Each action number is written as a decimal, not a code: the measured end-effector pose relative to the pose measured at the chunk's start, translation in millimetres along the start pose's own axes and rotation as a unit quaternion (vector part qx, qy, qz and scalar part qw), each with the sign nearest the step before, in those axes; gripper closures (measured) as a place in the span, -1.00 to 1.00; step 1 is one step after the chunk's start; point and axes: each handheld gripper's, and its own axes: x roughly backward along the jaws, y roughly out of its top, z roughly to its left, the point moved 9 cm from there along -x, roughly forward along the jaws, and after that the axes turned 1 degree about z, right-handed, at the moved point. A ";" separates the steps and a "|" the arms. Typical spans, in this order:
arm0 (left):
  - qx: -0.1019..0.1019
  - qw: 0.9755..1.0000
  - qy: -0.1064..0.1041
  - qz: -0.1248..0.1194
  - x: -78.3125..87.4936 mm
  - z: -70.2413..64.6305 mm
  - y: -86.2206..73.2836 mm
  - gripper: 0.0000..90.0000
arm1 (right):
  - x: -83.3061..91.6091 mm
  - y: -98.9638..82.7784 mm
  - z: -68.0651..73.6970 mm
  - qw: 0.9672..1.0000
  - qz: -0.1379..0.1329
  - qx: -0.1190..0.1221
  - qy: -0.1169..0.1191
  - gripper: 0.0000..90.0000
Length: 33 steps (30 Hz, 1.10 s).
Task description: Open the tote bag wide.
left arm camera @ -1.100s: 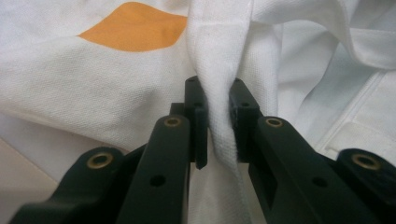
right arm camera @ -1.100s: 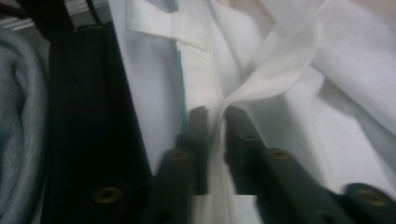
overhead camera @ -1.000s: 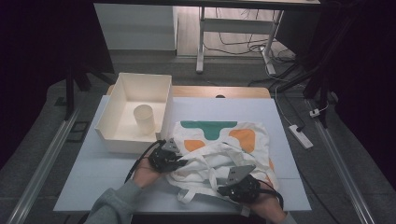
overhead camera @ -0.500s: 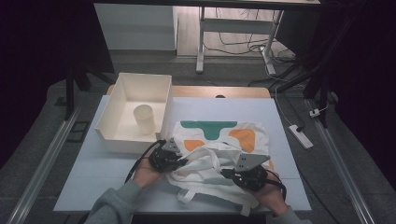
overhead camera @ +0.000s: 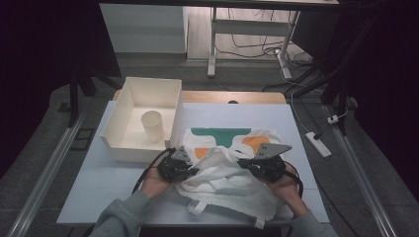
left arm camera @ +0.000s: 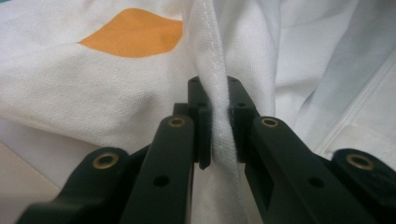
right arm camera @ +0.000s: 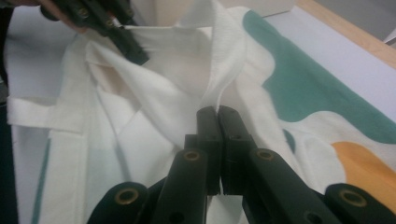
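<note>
White cloth bag (overhead camera: 232,168), printed with a green shape and orange patches, lies crumpled on the worktop (overhead camera: 99,177) just beside the white bin (overhead camera: 143,118), on the side of the bin's near corner. A pale cup (overhead camera: 153,126) stands upright inside the bin.

Left tongs (overhead camera: 190,170) sit at the bag's edge nearest the bin. In the left gripper view the left tongs (left arm camera: 219,126) pinch a stitched hem of the bag; pads press the fabric from both sides, with a narrow gap taken up by cloth.

Right tongs (overhead camera: 244,165) are at the bag's far side from the bin, raised a little off the worktop. In the right gripper view the right tongs (right arm camera: 218,116) are closed tight on a fold of the bag, fabric rising from the tips. Which layer is caught there is hard to make out, likely the upper rim.

Bag's loop handles (overhead camera: 197,207) trail toward the worktop's near edge, well apart from the bin.
</note>
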 end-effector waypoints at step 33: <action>-0.008 1.000 -0.003 -0.006 2.1 -2.7 1.1 0.85 | -13.8 6.7 -72.0 0.997 -0.027 -0.039 -0.053 0.96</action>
